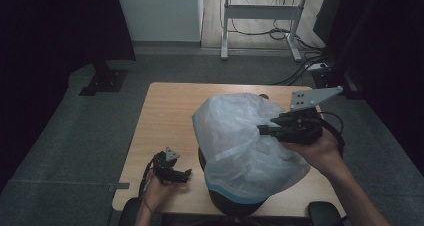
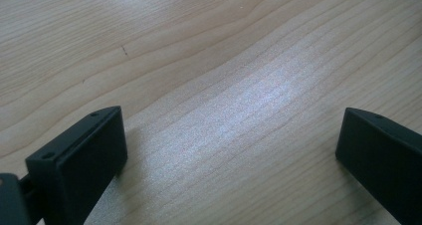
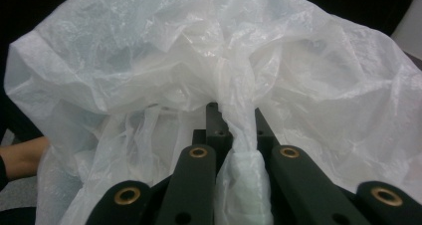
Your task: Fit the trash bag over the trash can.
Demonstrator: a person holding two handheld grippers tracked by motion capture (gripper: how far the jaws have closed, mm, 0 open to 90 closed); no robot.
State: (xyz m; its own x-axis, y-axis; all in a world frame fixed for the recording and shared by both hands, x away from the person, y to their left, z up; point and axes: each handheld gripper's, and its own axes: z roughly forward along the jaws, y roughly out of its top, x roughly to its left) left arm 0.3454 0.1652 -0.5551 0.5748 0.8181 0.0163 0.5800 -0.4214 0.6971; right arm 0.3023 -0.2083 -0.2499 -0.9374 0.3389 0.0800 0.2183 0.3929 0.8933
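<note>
Here the right gripper (image 1: pixel 265 130) is pinching a twisted fold of the plastic bag (image 1: pixel 240 141) between closed jaws, while the left gripper (image 1: pixel 186 175) is resting wide open and empty on the table (image 1: pixel 165 111), just left of the bag.

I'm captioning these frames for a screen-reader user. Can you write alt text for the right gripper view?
The right gripper has its two black jaws shut on a bunched fold of a thin, translucent white plastic bag, which billows up crumpled above and around them. A forearm shows at the left edge, with dark background behind the bag.
</note>
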